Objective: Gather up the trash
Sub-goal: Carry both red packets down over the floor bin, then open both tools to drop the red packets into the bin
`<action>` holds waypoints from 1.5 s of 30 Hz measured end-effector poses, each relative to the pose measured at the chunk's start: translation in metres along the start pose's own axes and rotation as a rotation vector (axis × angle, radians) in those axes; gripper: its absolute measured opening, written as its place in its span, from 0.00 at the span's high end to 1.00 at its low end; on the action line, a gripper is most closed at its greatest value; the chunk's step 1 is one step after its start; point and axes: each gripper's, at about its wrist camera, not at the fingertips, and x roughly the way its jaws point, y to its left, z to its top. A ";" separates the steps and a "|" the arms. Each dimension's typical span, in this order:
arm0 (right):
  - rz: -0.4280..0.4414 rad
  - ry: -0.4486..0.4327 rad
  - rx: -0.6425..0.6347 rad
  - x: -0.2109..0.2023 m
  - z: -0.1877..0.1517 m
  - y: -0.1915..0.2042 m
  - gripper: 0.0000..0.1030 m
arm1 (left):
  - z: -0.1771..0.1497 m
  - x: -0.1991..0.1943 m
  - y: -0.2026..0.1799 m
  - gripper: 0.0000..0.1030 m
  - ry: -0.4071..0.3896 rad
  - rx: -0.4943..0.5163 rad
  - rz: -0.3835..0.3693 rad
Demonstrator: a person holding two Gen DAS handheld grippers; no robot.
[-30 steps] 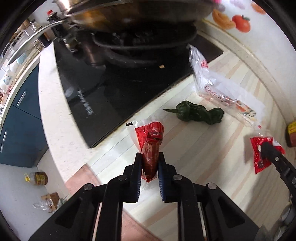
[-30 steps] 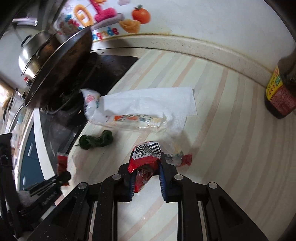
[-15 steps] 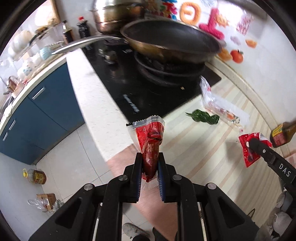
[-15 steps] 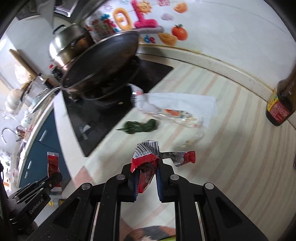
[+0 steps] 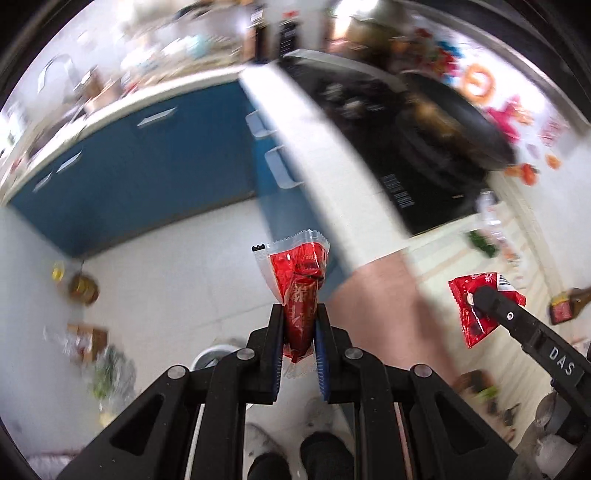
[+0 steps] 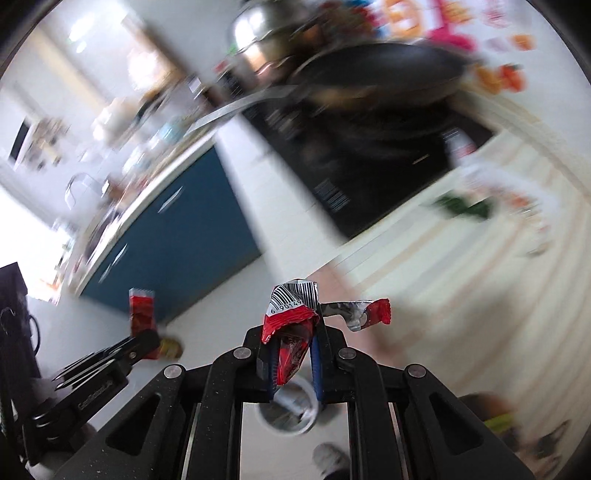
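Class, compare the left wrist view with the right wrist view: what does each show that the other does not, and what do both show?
Only the left wrist view shows the brown sauce bottle on the counter and the yellow-capped bottle on the floor. Only the right wrist view shows the barcode on the right wrapper and the steel pot. Both show the left wrapper, the green pepper and the pan.

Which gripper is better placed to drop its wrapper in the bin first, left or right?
Probably the right. The right gripper holds its red wrapper almost directly above the round bin. From the left gripper, with its red sachet, the bin appears off to the left.
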 end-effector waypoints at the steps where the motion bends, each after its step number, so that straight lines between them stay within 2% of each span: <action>1: 0.012 0.025 -0.024 0.015 -0.010 0.015 0.86 | -0.008 0.006 0.016 0.88 0.015 -0.021 0.013; 6: 0.052 0.168 -0.098 0.101 -0.070 0.067 0.86 | -0.053 0.052 0.098 0.88 0.114 -0.151 0.064; 10: 0.073 0.307 -0.117 0.179 -0.133 0.084 0.86 | -0.101 0.115 0.164 0.88 0.220 -0.267 0.068; 12: 0.084 0.382 -0.118 0.226 -0.170 0.086 0.86 | -0.132 0.162 0.195 0.88 0.284 -0.339 0.052; 15: 0.085 0.477 -0.119 0.291 -0.218 0.079 0.86 | -0.172 0.224 0.228 0.88 0.360 -0.427 0.032; 19: 0.080 0.594 -0.099 0.389 -0.285 0.056 0.86 | -0.236 0.327 0.263 0.88 0.472 -0.531 0.015; 23: 0.048 0.658 -0.100 0.477 -0.334 0.030 0.86 | -0.277 0.409 0.279 0.88 0.553 -0.536 0.013; 27: 0.014 0.694 -0.148 0.543 -0.363 0.011 0.86 | -0.305 0.463 0.293 0.87 0.598 -0.525 0.037; 31: -0.033 0.754 -0.184 0.584 -0.377 0.010 0.79 | -0.315 0.479 0.299 0.78 0.620 -0.504 0.062; 32: -0.043 0.760 -0.193 0.590 -0.378 0.010 0.71 | -0.315 0.478 0.300 0.72 0.619 -0.501 0.076; 33: -0.052 0.756 -0.207 0.590 -0.379 0.010 0.65 | -0.315 0.476 0.302 0.46 0.617 -0.502 0.086; 34: -0.052 0.753 -0.216 0.590 -0.378 0.012 0.63 | -0.317 0.472 0.305 0.17 0.607 -0.502 0.105; 35: -0.053 0.748 -0.225 0.587 -0.376 0.013 0.58 | -0.317 0.468 0.306 0.09 0.593 -0.498 0.126; 36: -0.059 0.742 -0.232 0.584 -0.373 0.014 0.50 | -0.316 0.463 0.309 0.08 0.576 -0.496 0.148; 38: -0.084 0.724 -0.267 0.572 -0.369 0.017 0.43 | -0.315 0.445 0.313 0.08 0.547 -0.494 0.191; 40: -0.122 0.699 -0.307 0.561 -0.363 0.021 0.30 | -0.310 0.429 0.313 0.08 0.503 -0.494 0.227; 41: -0.146 0.677 -0.342 0.553 -0.361 0.025 0.15 | -0.308 0.417 0.314 0.08 0.470 -0.487 0.260; 42: -0.161 0.659 -0.368 0.546 -0.357 0.030 0.07 | -0.306 0.404 0.315 0.08 0.426 -0.478 0.302; 44: -0.217 0.604 -0.453 0.528 -0.353 0.041 0.07 | -0.301 0.383 0.312 0.05 0.347 -0.450 0.373; 45: -0.236 0.575 -0.491 0.519 -0.352 0.046 0.07 | -0.299 0.370 0.310 0.01 0.311 -0.438 0.400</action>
